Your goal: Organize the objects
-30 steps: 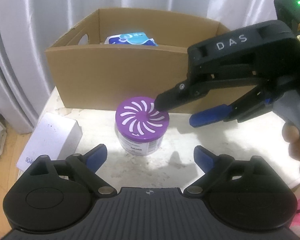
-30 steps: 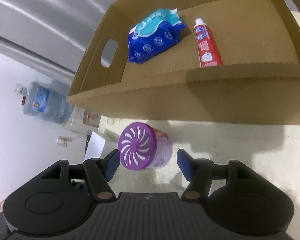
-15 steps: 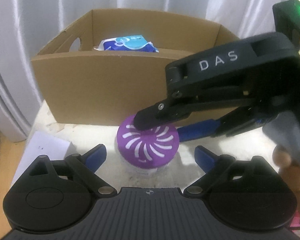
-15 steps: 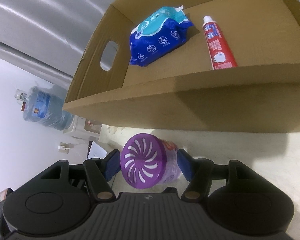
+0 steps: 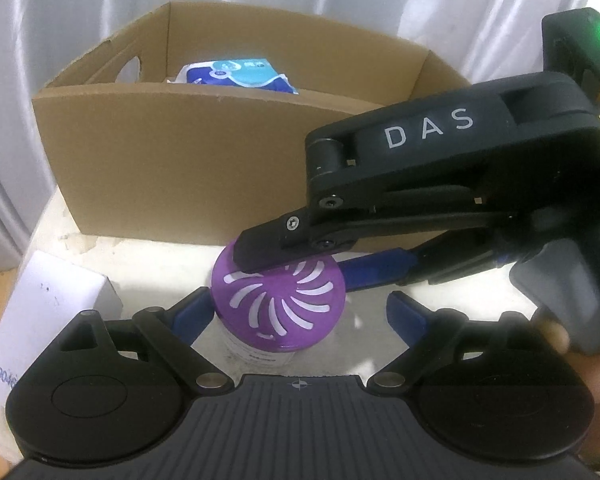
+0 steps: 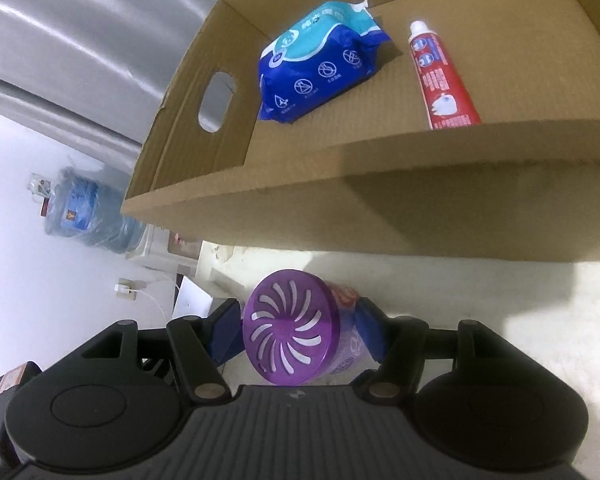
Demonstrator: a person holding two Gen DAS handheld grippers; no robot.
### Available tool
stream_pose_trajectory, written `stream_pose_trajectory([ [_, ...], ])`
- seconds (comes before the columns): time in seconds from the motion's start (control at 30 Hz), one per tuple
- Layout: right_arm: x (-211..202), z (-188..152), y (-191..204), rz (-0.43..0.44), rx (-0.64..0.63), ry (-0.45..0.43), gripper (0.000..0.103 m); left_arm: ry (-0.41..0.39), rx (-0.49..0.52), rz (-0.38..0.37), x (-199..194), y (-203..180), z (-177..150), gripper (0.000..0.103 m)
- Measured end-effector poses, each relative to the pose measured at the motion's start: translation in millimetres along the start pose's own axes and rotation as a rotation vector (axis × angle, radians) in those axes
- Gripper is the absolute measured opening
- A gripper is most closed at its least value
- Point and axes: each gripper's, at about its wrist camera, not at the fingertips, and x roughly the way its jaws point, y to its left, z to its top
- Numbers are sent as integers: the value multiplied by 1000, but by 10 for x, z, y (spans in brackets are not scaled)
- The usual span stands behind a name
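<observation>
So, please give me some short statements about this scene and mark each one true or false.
1. The air freshener jar sits between the fingers of the right gripper. True.
2. The jar's lid is green. False: it is purple with white swirl slots.
3. The cardboard box holds a wipes pack and a toothpaste tube. True.
4. The left gripper is clamped on the toothpaste tube. False: it is open and holds nothing.
5. The jar lies inside the box. False: it stands on the table in front of it.

Cardboard box (image 6: 380, 216) front wall blocks straight ahead; box floor open between wipes pack (image 6: 320, 68) and toothpaste (image 6: 440, 84) (white carton (image 5: 48, 320) crowds tabletop (image 6: 480, 292) left).
</observation>
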Motion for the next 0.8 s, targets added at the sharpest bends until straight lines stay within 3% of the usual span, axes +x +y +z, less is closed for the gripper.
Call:
stream_pose_trajectory([
  [0.8,-417,-374,-206,-27,34,15,67,41,-16,-43,-153,-414,-310,93],
])
